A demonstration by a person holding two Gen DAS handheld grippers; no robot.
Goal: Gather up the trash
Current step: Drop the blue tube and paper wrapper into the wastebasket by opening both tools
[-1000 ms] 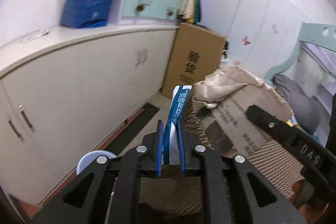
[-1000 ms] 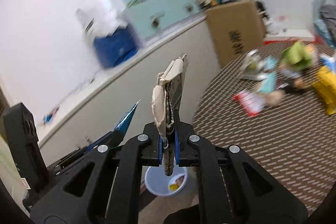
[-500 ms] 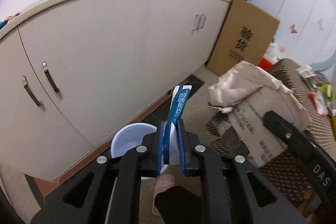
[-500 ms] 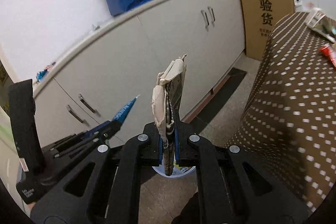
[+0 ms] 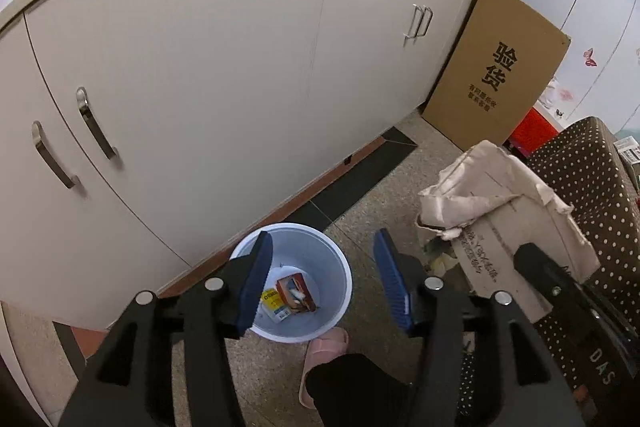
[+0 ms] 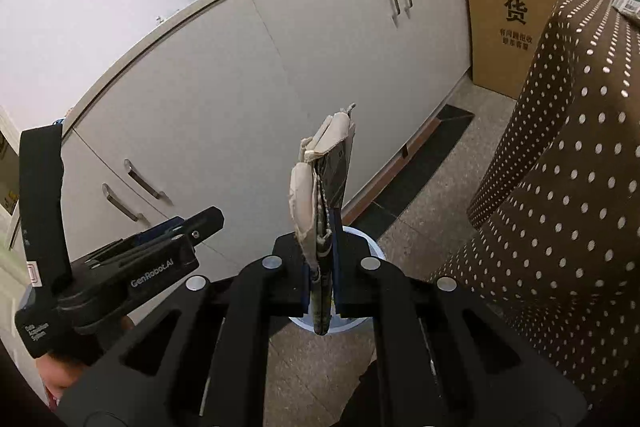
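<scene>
You are holding the left tongs (image 5: 320, 275) above the round pale-blue plastic waste bin (image 5: 340, 269) on the speckled stone floor (image 5: 400, 187); their blue pads (image 5: 256, 279) are spreading, with nothing showing between them. Your right tongs (image 6: 322, 267) are pressed together, pinching the flattened beige cardboard scrap with a dark printed inner face (image 6: 324, 179) by its lower edge, so that it is standing upright above the bin's rim (image 6: 372, 247).

Handling, as a judgement: the scrap is looking light and fairly stiff, though creased and torn at its top, so it is likely bending rather than breaking. Its layers are splaying apart, so a hold across all the layers near the edge is suiting it best. Being light and flat, it may drift sideways while falling; releasing it low over the opening is the safer choice.

Contents: the bin is already holding a small red-and-white carton (image 5: 294, 291) and a yellow-and-white printed packet (image 5: 274, 301), lying touching on its bottom, with ample room left. Just beside the bin, a pink slipper (image 5: 326, 351) on your foot is showing. The brown desk cloth with white dots (image 6: 560, 187) is hanging to the right.
</scene>
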